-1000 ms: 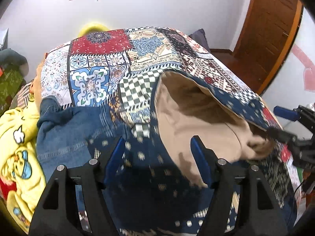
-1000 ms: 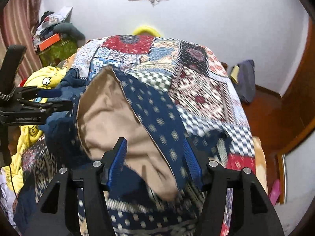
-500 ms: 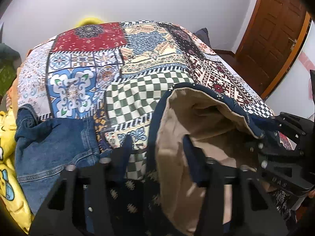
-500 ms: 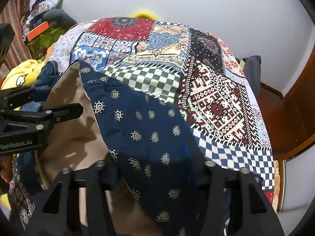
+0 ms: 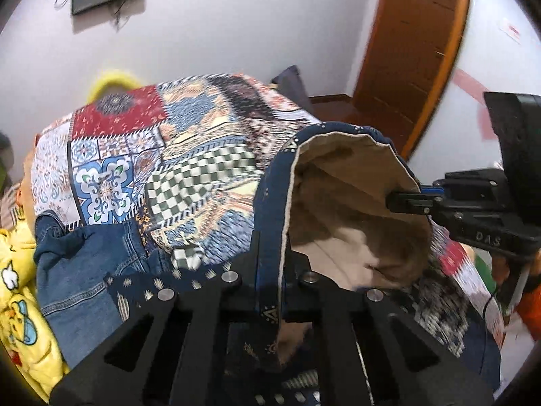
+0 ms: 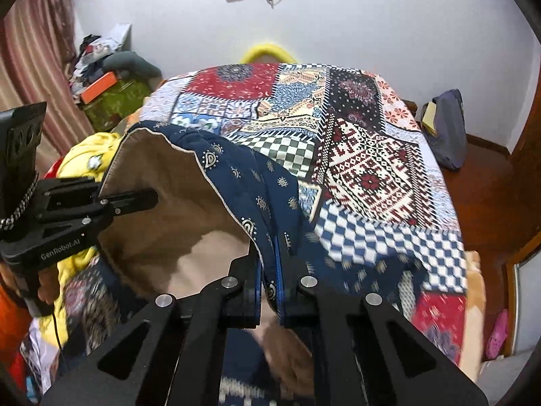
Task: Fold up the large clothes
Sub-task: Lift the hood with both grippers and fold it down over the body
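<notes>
A navy patterned garment with a beige lining (image 5: 341,182) hangs open between my two grippers above the patchwork bed (image 5: 142,142). My left gripper (image 5: 270,270) is shut on its navy edge. My right gripper (image 6: 268,270) is shut on the opposite edge of the same garment (image 6: 243,182). The right gripper shows at the right in the left wrist view (image 5: 409,199). The left gripper shows at the left in the right wrist view (image 6: 135,199).
Blue jeans (image 5: 84,270) and a yellow cartoon garment (image 5: 17,287) lie at the bed's left side. A wooden door (image 5: 412,50) stands at the right. A cluttered shelf (image 6: 101,81) and a curtain (image 6: 30,77) are at the left; a bag (image 6: 446,128) lies on the floor.
Both grippers went from open to shut on the garment's edges. They lifted it, so the beige lining now gapes open above the bed.
</notes>
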`<state>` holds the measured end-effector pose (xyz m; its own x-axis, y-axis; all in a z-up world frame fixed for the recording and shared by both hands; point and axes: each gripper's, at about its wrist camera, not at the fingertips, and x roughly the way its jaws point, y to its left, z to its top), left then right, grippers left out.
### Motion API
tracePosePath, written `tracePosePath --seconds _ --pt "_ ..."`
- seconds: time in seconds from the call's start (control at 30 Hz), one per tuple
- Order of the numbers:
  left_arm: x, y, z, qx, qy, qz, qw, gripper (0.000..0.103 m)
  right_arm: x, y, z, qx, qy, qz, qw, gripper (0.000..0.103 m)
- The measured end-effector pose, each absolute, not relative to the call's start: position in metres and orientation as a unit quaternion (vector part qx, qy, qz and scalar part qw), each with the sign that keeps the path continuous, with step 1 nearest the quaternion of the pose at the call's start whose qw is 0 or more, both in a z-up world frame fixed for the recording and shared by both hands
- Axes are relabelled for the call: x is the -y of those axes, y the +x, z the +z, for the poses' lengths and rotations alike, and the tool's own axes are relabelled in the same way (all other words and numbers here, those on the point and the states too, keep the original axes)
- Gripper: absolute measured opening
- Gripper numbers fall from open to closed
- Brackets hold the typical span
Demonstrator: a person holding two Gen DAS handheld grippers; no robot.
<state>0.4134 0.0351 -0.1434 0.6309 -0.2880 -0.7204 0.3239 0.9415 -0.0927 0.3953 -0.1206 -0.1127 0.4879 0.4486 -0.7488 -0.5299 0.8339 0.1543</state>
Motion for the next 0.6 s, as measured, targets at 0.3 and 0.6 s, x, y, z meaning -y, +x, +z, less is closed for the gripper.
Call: tracePosePath --seconds 0.3,0.6 --pt "-0.013 0.337 -0.15 -0.421 0.054 -0.204 0.882 0.006 0.153 0.322 -0.122 -0.443 -0.012 0.301 0.844 0.006" --pt "-0.004 0.289 -0.215 -0.502 0.077 -0.212 0.835 0.012 0.165 0.277 -0.161 -0.493 0.005 0.304 0.815 0.006"
